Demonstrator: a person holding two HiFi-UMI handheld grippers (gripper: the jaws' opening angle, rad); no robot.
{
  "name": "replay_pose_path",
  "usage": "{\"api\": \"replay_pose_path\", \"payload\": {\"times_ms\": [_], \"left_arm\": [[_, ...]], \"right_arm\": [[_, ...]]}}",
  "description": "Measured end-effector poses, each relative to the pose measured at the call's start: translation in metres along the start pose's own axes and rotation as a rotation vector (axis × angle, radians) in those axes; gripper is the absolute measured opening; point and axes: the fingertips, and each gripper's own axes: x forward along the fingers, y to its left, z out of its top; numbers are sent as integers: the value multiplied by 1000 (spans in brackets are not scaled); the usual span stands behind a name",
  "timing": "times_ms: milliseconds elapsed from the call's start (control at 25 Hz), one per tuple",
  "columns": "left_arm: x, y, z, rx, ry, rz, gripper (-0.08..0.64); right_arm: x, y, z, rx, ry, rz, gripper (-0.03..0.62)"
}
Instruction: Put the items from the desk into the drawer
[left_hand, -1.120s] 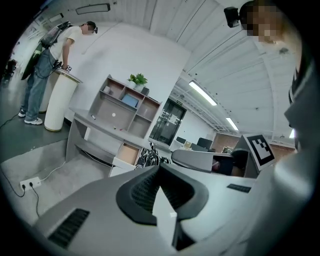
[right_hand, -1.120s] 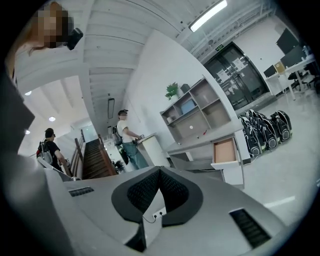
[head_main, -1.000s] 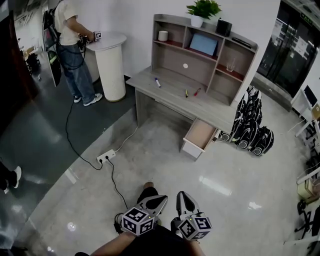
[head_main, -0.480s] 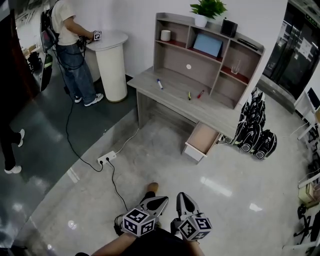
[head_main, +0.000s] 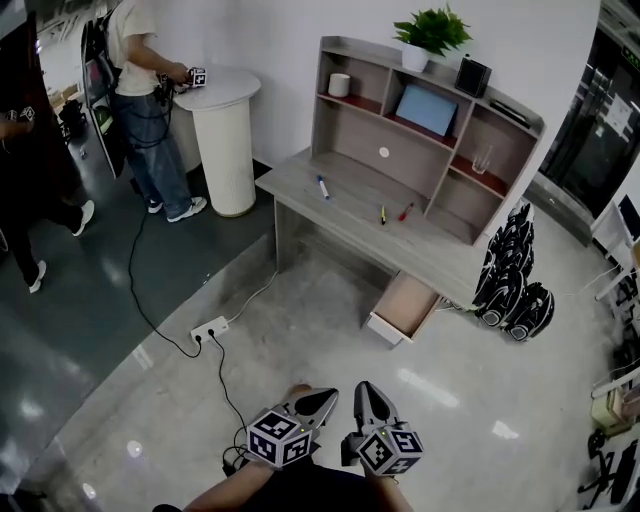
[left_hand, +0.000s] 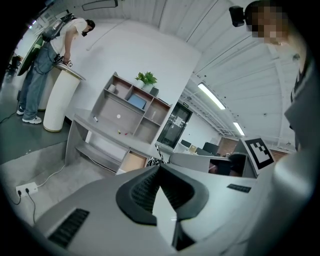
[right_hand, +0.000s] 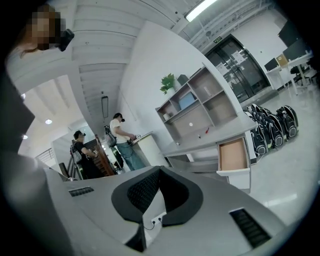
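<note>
The left gripper (head_main: 312, 404) and the right gripper (head_main: 371, 403) are held low and side by side at the near edge of the head view, well apart from the bench (head_main: 330, 205). Each is clenched with nothing between its jaws, which suits a moment when nothing is within reach. The task's things are laid out on the far bench top: a blue marker (head_main: 322, 187) toward the left, and a yellow pen (head_main: 382, 214) and a red pen (head_main: 405, 212) near each other further right. The drawer (head_main: 405, 305) under the bench's right end is pulled out and appears empty, so things can be dropped in from above. No item is judged to be stowed yet.
</note>
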Motion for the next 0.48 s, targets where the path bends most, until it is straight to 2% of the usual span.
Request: {"api": "replay_pose_path", "payload": {"times_ms": [480], "left_arm": [[56,71,76,-13,32,-11,14]], "right_arm": [[109,-13,49,1,-6,-17,21]]}}
